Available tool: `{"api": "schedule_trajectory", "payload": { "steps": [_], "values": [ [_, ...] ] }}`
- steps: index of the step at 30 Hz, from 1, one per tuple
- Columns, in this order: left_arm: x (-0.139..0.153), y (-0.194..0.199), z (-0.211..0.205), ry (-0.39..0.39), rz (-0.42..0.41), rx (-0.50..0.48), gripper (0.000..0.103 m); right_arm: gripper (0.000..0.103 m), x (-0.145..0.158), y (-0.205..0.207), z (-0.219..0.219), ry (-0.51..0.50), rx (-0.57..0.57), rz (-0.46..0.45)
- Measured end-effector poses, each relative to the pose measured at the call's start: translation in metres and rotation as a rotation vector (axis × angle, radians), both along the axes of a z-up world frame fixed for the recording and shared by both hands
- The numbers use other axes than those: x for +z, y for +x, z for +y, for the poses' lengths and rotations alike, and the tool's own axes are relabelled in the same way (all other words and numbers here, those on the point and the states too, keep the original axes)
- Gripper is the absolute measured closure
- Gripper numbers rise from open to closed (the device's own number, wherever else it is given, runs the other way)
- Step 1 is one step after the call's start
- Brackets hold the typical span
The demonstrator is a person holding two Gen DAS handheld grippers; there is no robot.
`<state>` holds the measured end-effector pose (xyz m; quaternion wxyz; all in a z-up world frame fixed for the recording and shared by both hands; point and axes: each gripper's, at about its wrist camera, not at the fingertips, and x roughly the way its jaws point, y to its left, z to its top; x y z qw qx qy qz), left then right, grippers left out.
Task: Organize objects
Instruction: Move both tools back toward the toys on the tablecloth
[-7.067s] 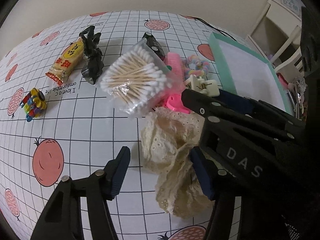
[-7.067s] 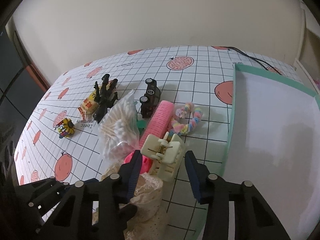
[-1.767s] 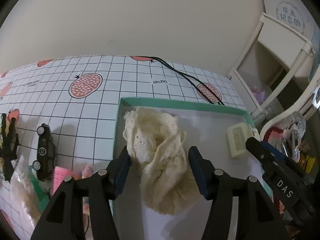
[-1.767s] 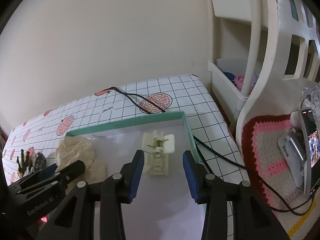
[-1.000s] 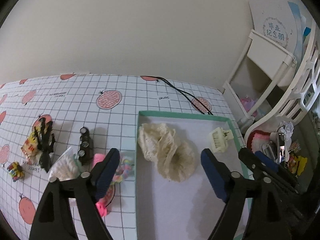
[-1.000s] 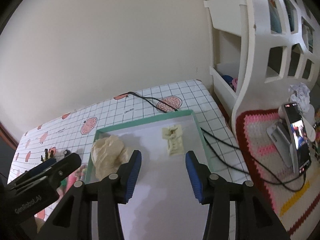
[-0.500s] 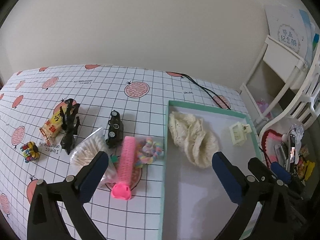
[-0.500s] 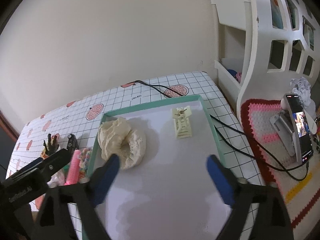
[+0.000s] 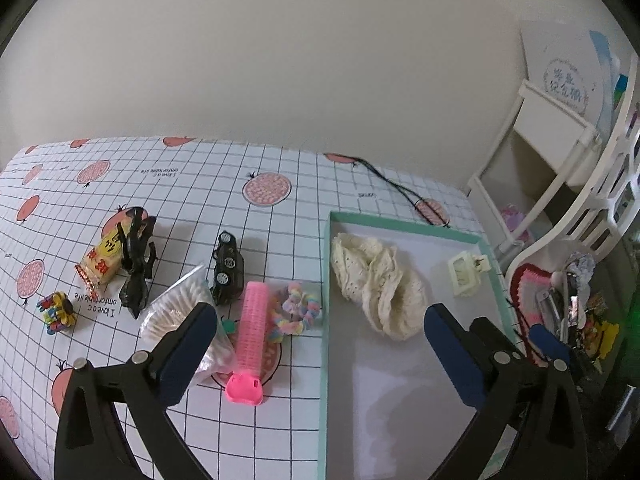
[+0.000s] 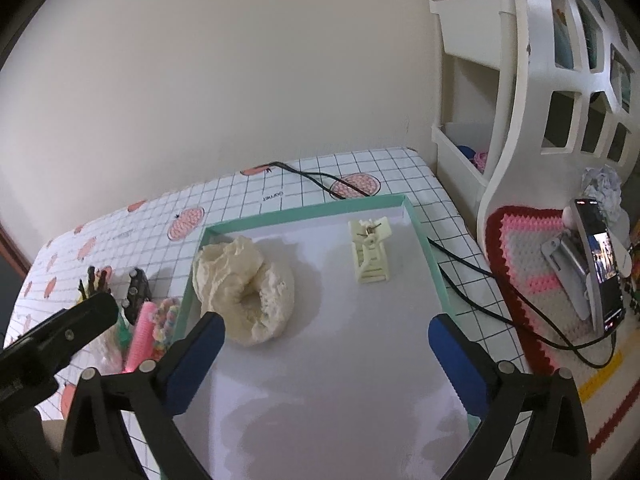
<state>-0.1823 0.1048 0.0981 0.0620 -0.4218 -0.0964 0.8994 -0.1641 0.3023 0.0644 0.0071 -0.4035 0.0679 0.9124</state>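
Observation:
A teal-rimmed white tray [image 9: 325, 280] [image 10: 424, 248] holds a cream lace scrunchie [image 9: 376, 280] [image 10: 244, 284] and a cream hair claw [image 9: 466, 272] [image 10: 370, 256]. Left of the tray lie a pink hair roller [image 9: 251, 332], a pastel scrunchie [image 9: 296, 312], a bag of cotton swabs [image 9: 176, 312], a black toy car [image 9: 227, 268], a black claw clip [image 9: 138, 264], a yellow snack packet [image 9: 102, 260] and a small multicoloured toy [image 9: 56, 312]. My left gripper [image 9: 320, 344] hangs open and empty above the tray's left rim. My right gripper [image 10: 326, 344] is open and empty over the tray.
A black cable [image 10: 472, 280] runs across the tablecloth and off its right edge. Right of the table stand a white shelf unit [image 10: 528, 92], a crocheted mat [image 10: 532, 280] and a phone on a stand [image 10: 600, 268]. A wall is behind.
Both grippers let go of the lace scrunchie and the cream hair claw in the tray, opened wide, and drew back and up; the left swung leftward, showing the loose items.

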Motion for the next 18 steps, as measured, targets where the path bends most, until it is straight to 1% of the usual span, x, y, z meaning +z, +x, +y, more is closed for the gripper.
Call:
{"api": "schedule_trajectory", "payload": {
  "steps": [5, 9, 15, 18],
  "values": [
    [0.009, 0.001, -0.016, 0.016, 0.037, -0.002, 0.0, 0.0, 0.005, -0.004, -0.005, -0.049, -0.022, 0.007],
    [0.015, 0.002, -0.045, 0.009, 0.07, 0.035, 0.0, 0.0, 0.012, -0.008, -0.022, -0.038, 0.003, 0.013],
    [0.015, 0.001, -0.111, -0.037, 0.071, 0.161, 0.0, 0.0, 0.023, -0.009, -0.07, -0.016, 0.1, 0.038],
    [0.012, 0.003, -0.147, -0.036, 0.058, 0.235, 0.0, 0.0, 0.025, -0.01, -0.097, 0.005, 0.163, 0.038]
  ]
}}
